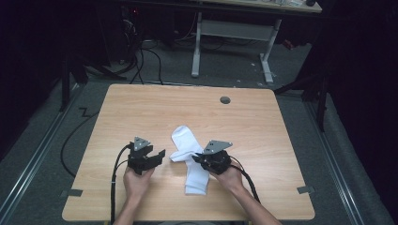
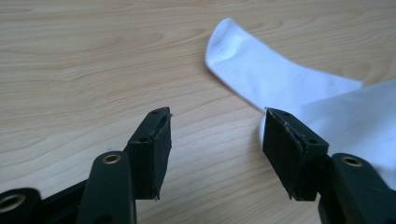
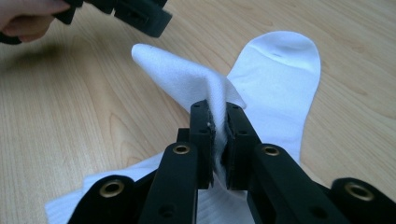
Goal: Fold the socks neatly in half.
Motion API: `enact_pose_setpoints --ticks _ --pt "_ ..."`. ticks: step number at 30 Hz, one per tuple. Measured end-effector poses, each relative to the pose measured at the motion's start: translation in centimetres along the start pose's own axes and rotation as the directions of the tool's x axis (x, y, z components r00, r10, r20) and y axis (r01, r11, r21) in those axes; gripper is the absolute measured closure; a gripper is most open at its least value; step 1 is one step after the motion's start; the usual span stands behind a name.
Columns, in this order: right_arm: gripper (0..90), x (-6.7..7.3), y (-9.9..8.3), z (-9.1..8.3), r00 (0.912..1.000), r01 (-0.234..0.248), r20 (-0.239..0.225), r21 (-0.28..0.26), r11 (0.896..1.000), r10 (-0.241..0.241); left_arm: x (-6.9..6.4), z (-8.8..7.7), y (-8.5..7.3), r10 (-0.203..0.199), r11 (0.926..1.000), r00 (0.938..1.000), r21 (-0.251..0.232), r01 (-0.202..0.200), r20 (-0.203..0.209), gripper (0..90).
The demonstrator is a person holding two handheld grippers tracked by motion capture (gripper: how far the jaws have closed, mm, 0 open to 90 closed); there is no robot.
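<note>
1. High view: two white socks (image 1: 190,157) are seen crossed at the lower middle of the table (image 1: 141,108), far from every edge, with much bare wood around. The left gripper (image 1: 162,153) is just left of them.
2. Left gripper view: its jaws are spread with nothing between; a sock lies at the right pad (image 2: 285,151).
3. Right gripper view: a sock fold is pinched by the right gripper (image 3: 218,140).

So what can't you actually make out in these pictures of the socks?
- High view: how many white socks are stacked; the right hand-held gripper covers where they cross.
- Right gripper view: the pinched fabric's edge, hidden between the shut jaws.
- Left gripper view: the sock's far end, cut off by the right edge and hidden by the left hand-held gripper.
</note>
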State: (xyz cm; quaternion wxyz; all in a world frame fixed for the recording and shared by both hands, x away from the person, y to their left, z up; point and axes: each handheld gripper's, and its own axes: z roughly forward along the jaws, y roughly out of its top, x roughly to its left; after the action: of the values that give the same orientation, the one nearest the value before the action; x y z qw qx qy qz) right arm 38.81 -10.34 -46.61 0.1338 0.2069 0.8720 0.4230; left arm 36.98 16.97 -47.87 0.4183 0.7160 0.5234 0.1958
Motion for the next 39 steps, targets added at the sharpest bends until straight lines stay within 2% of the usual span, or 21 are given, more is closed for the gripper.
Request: enact_pose_setpoints --ticks 4,9,13,18,24,29,32,34,36,39 --pt "83.5 0.2 -0.5 0.1 1.0 0.0 -0.002 0.009 1.0 0.0 -0.9 0.6 0.4 0.02 0.999 0.9989 0.038 -0.022 0.043 42.9" --pt "83.1 0.4 -1.0 0.4 1.0 0.009 -0.004 0.024 1.0 -0.009 -1.9 1.5 0.2 0.064 0.9922 0.9942 0.102 -0.072 0.087 43.1" --pt "82.6 0.5 -1.5 0.9 0.9998 0.016 -0.01 0.049 0.999 -0.015 -2.4 2.4 0.0 0.102 0.9813 0.9917 0.156 -0.113 0.079 44.8" --pt "82.1 0.3 -1.8 1.3 0.9999 0.014 -0.008 0.068 0.998 -0.014 -2.9 3.3 -0.1 0.161 0.9631 0.9855 0.21 -0.169 0.054 50.3" --pt "82.2 -0.5 -2.1 1.9 0.9999 -0.01 -0.011 0.087 0.996 0.011 -3.3 3.7 0.0 0.181 0.9599 0.9821 0.208 -0.188 0.051 61.2" --pt "82.2 -1.7 -2.3 2.4 0.9994 -0.035 0.006 0.103 0.994 0.035 -3.4 4.0 0.2 0.167 0.9632 0.9843 0.204 -0.175 0.057 69.5" --pt "82.1 -2.1 -1.9 2.6 0.9988 0.01 0.047 0.13 0.992 -0.016 -3.5 4.1 0.2 0.157 0.9649 0.9854 0.203 -0.167 0.066 72.9" --pt "82.1 -2.5 -1.9 2.8 0.9986 0.006 0.052 0.124 0.992 -0.013 -3.5 4.3 0.3 0.147 0.9664 0.9865 0.202 -0.159 0.072 74.8" --pt "81.9 -3.1 -2.2 3.0 0.9987 -0.023 0.049 0.112 0.993 0.017 -3.6 4.5 0.5 0.146 0.9645 0.9864 0.211 -0.159 0.075 77.0" --pt "79.8 -3.4 -2.3 3.0 0.9977 -0.028 0.064 0.105 0.994 0.022 -4.0 4.9 0.9 0.154 0.9597 0.9845 0.224 -0.169 0.084 81.3"
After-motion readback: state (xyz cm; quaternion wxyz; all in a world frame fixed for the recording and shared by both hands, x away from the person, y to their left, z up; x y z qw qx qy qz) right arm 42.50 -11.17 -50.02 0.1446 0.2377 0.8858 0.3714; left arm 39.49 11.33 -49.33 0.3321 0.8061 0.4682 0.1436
